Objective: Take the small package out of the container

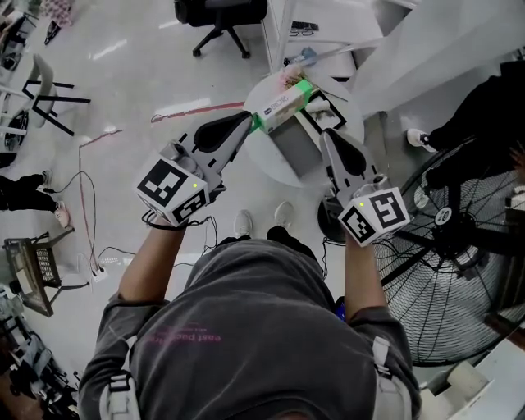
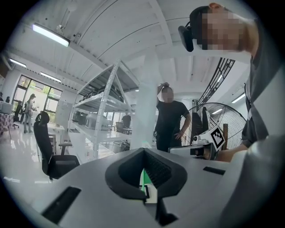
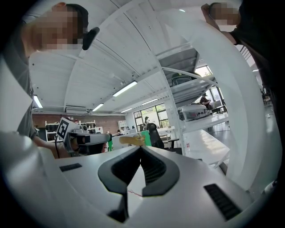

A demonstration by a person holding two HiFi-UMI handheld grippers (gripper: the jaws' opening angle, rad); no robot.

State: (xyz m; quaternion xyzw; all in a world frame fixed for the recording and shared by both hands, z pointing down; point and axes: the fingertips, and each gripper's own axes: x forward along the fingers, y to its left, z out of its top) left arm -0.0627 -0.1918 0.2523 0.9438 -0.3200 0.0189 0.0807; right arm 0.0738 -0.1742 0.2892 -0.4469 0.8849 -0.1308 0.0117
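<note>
Small package [image 1: 283, 105] is held over the round table [image 1: 256, 156], its near green end pinched in the closed left gripper [image 1: 253, 121]. Its long axis continues that gripper's line, pointing away and to the right. The container [image 1: 295, 149] sits just beside it on the right; the right gripper [image 1: 326, 135] is closed, apparently on its thin white edge

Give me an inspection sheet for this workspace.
Surface: small round white table.
Job's things: green-white package in left claw; grey container by right claw.
Clutter: nothing seen.
Grippers: left claw shut on package; right claw shut at container's edge, hold unclear.
Cables: cords, far left.
Surroundings: fan, chair, shelves, bystander.
</note>
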